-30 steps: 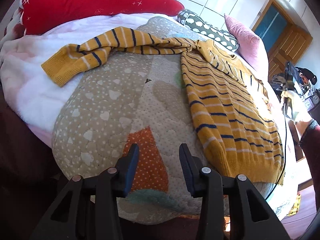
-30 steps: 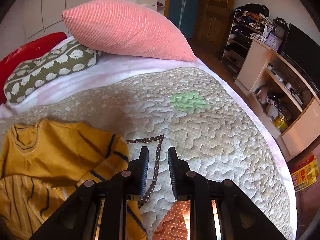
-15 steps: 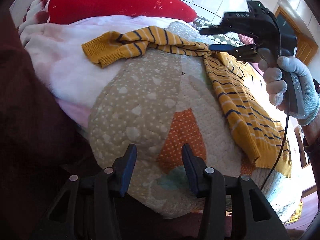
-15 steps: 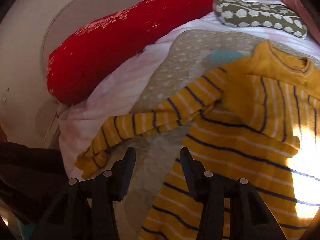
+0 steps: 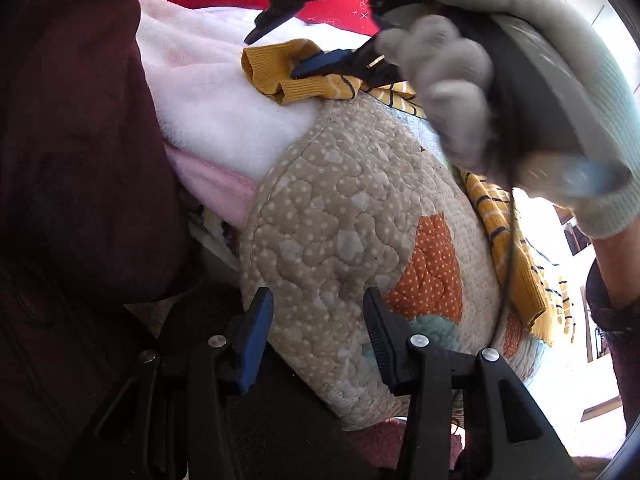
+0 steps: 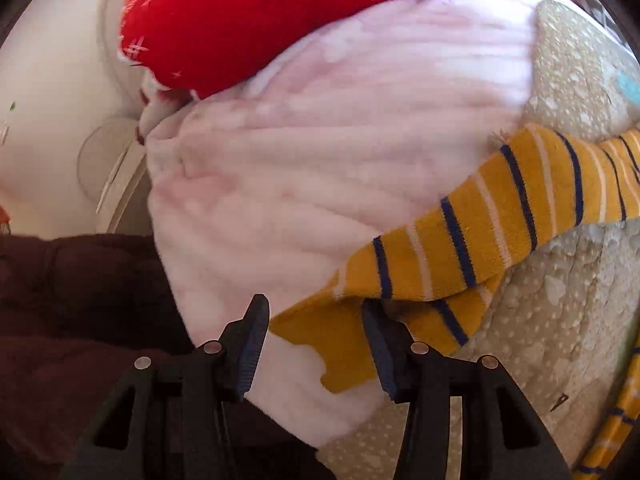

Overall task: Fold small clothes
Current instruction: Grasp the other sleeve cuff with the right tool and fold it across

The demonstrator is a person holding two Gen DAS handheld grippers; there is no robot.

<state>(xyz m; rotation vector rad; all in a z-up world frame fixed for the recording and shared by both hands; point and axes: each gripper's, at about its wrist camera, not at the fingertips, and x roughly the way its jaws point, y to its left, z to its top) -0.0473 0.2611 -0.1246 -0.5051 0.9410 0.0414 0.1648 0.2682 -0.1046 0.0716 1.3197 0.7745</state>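
While the yellow striped sweater (image 5: 516, 264) lies spread on the patchwork quilt (image 5: 340, 216), the right gripper (image 6: 316, 344) has swung across the bed from the far side by the pink pillow to the sweater's outstretched sleeve (image 6: 460, 248), and its jaws have just been opening: they now stand apart with the sleeve's cuff (image 6: 336, 336) lying between them, the pads not yet pressing on the cloth. That suggests the sleeve fold is about to begin, the cuff to be pinched and carried back over the body of the sweater. Going left to right from that cuff in the right wrist view: a dark maroon garment (image 6: 80, 300) lies left of it, the pale pink blanket (image 6: 320, 140) sits under and behind it, the red pillow (image 6: 280, 12) lies beyond the blanket, and the sleeve runs off right onto the quilt. The left wrist view adds what the right cannot: the gloved hand (image 5: 500, 92) holding the right gripper above the cuff, the sweater's body hanging at the quilt's right edge, and the left gripper (image 5: 316, 336), its jaws apart and empty, hovering over the quilt's near edge well short of the cuff. Only the right wrist view shows the cuff set between the fingers.
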